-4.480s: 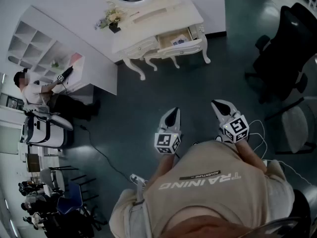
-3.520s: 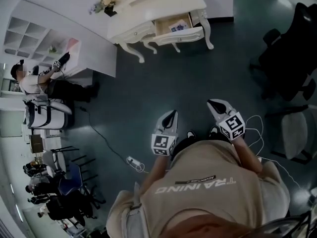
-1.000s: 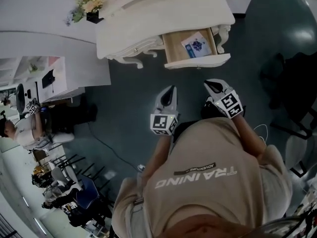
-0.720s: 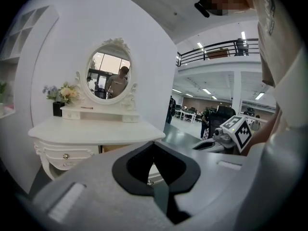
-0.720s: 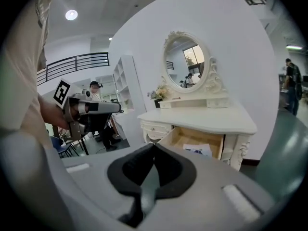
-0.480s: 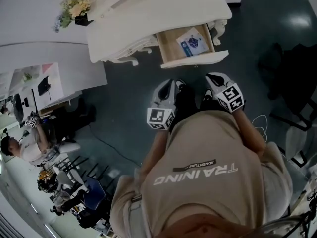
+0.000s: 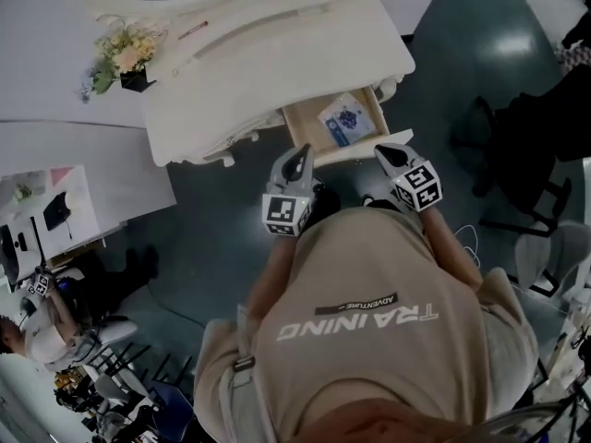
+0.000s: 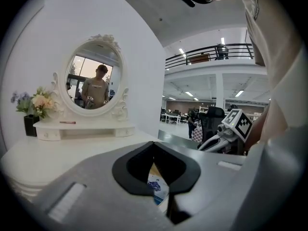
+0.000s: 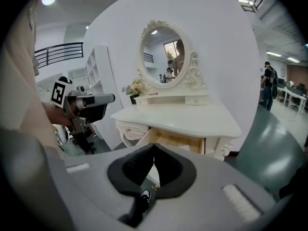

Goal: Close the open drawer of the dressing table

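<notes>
The white dressing table point(image 7: 277, 44) fills the top of the head view, its drawer point(image 7: 314, 137) pulled out at the right end. A blue-printed packet point(image 7: 343, 118) lies inside the drawer. My left gripper point(image 7: 300, 153) is shut and empty, its tips at the left part of the drawer front. The right gripper point(image 7: 386, 151) is shut and empty too, at the right part of the drawer front. In the left gripper view the shut left gripper point(image 8: 154, 146) points over the table top point(image 8: 72, 153). In the right gripper view the shut right gripper point(image 9: 154, 147) aims at the open drawer point(image 9: 175, 141).
An oval mirror point(image 8: 94, 83) and a vase of flowers point(image 7: 125, 53) stand on the table. A black office chair point(image 7: 517, 146) is at the right, a white partition point(image 7: 65, 155) at the left. People sit at the lower left point(image 7: 37, 321).
The person has walked up to the dressing table, so both grippers have gone from mid-floor to the drawer front. The drawer is still open and both grippers stay shut.
</notes>
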Tool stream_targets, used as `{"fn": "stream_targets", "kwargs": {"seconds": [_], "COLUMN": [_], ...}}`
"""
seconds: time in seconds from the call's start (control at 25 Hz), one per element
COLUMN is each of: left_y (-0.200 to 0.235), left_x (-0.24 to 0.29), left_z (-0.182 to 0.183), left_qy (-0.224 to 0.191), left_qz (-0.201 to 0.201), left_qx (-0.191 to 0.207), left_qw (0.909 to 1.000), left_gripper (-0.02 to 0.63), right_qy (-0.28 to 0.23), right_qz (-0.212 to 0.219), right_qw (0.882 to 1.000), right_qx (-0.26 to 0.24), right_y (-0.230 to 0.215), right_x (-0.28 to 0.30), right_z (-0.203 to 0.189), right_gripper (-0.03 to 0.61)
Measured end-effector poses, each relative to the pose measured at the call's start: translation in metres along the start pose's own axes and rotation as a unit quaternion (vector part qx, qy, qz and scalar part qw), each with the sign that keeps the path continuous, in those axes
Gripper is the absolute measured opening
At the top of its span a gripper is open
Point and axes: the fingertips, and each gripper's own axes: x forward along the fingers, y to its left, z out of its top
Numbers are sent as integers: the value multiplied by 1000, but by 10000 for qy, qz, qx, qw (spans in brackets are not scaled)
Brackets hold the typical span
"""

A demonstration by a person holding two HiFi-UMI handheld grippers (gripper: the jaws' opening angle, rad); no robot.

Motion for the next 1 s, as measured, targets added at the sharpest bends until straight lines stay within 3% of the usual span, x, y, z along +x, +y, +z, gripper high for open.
{"fn": "stream_targets", "kwargs": {"seconds": [0.32,0.52,0.76,1.0], "left_y": [44,61,70,65], "left_x": [13,22,38,54], "left_z": [-22,-40,-43,-31], "left_qy": [18,245,500,738], "left_qz": [-486,-559,-599,-465], "left_qx": [-253,-278,-281,-294], "left_qw": [9985,9977,9966,9958], "left_gripper": [0,0,0,0], "right_qy": [921,1562,2596,2872], "right_qz": [-341,-416,-196,130], "right_qw": [9934,9841,9586,9465], "right_qx": [599,734,1155,1466], "right_y": [-1,-8,-26,-40], "right_x": [48,63,72,82], "right_z": [-63,-108,-171,-188], "right_gripper": [5,5,5,5]}}
